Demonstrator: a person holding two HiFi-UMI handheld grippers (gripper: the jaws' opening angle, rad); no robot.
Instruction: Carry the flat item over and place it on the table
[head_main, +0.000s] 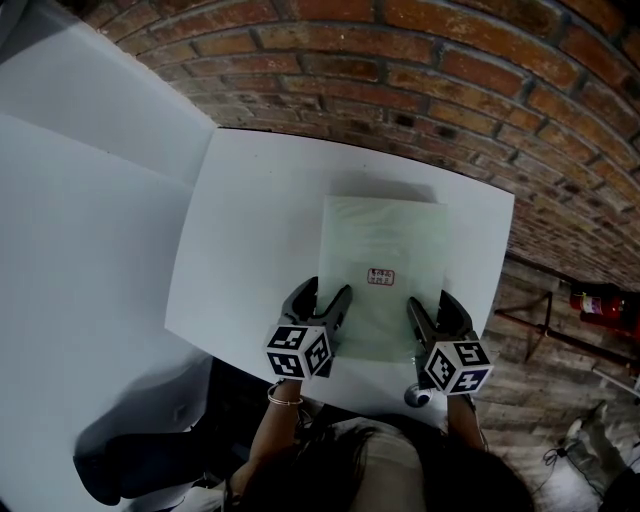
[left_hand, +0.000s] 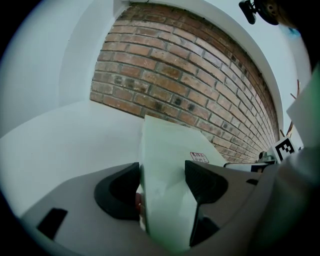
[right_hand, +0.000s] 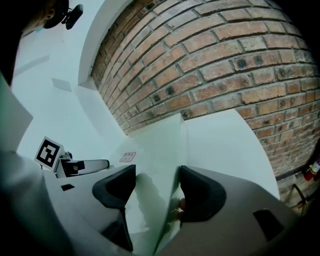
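Gripping the near edge, your left gripper (head_main: 325, 291) and right gripper (head_main: 430, 300) are both clenched on the pale green flat sheet (head_main: 385, 240), one at each near corner. It stretches away from you over the white table (head_main: 260, 220), a small label (head_main: 381, 277) near its middle. Beyond stands a brick wall (head_main: 450, 90).

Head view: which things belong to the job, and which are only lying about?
Job: pale green sheet, held by left gripper and right gripper; white table.
Lying about: brick wall; red fire extinguisher.
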